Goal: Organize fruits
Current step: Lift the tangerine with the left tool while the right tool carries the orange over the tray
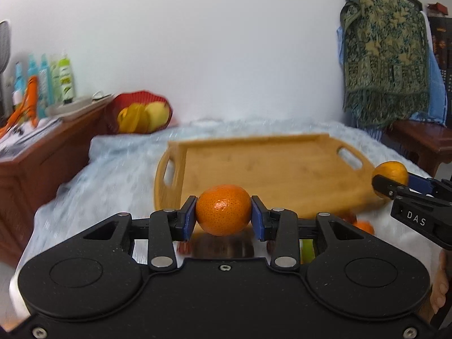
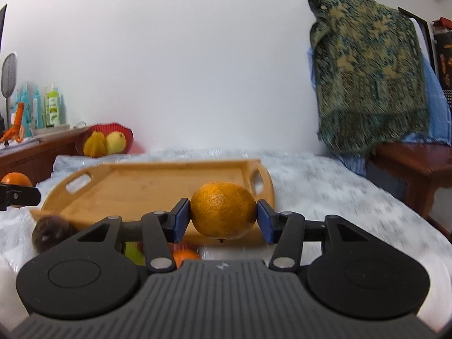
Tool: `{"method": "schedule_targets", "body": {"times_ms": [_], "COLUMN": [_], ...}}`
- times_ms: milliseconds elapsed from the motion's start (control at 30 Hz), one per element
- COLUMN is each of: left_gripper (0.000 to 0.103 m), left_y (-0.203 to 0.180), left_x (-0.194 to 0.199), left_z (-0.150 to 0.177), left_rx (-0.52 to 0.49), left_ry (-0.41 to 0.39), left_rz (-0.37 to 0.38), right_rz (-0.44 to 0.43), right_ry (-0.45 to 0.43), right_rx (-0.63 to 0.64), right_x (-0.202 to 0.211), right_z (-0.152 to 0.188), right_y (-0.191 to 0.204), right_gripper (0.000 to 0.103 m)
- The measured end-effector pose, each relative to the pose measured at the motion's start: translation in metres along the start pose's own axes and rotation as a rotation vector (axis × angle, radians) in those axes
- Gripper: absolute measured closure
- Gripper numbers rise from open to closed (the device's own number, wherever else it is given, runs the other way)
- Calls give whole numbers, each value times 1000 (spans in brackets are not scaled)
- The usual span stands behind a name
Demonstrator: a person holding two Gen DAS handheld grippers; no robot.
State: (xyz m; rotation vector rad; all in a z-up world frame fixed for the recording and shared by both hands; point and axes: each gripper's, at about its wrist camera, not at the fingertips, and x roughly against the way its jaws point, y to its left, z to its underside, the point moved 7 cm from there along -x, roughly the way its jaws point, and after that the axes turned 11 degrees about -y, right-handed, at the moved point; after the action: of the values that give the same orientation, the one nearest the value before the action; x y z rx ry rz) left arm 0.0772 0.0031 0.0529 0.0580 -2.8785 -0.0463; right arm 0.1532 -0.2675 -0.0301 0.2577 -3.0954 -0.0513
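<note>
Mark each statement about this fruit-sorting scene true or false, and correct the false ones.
1. The left hand-held gripper is shut on a deep orange tangerine. True.
2. The right hand-held gripper is open with nothing in it. False: it is shut on a yellow-orange citrus fruit.
3. The wooden tray already holds several fruits. False: its visible floor is bare.
4. A red basket with yellow fruits sits at the back left, near the wall. True.
5. A patterned green cloth hangs at the right. True.
6. The tray has no handles. False: there is a cut-out handle at each end.
</note>
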Motion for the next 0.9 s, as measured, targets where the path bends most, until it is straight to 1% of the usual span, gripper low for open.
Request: {"method": "schedule_targets", "body": {"times_ms": [133,267,367,433,567,667,767,900], "left_gripper": [66,66,66,66,66,66,66,66], "left_y": [9,23,28,32,40,44,46,51], "left_x": [-45,-100,-143,-169,-222,-251,-261,-268], "left_z": [-22,-44,-59,-63,-58,-43,-25,-8], "left_rx": [25,72,54,78,150,121,100,134], "left_ry": [-4,-3,-11,1,86,121,144,187], "left_rz": [22,53,47,54,89,59,40,43], "right_rz": [-12,-27,-18,-9,7,16,19,26], "right_ry": [3,64,94,117,178,221,259,278], "right_rx": [-25,-68,-35,-23,-41,-57,-66,-57], "right_x": [-36,-79,-115,-137,-178,-198,-210,-217], "right_z": [-14,-30,-36,-35,-24,-15,-5,4], "right_y": [0,0,1,0,-4,-3,-1,3], "right_gripper": [48,48,48,48,48,48,48,48]}}
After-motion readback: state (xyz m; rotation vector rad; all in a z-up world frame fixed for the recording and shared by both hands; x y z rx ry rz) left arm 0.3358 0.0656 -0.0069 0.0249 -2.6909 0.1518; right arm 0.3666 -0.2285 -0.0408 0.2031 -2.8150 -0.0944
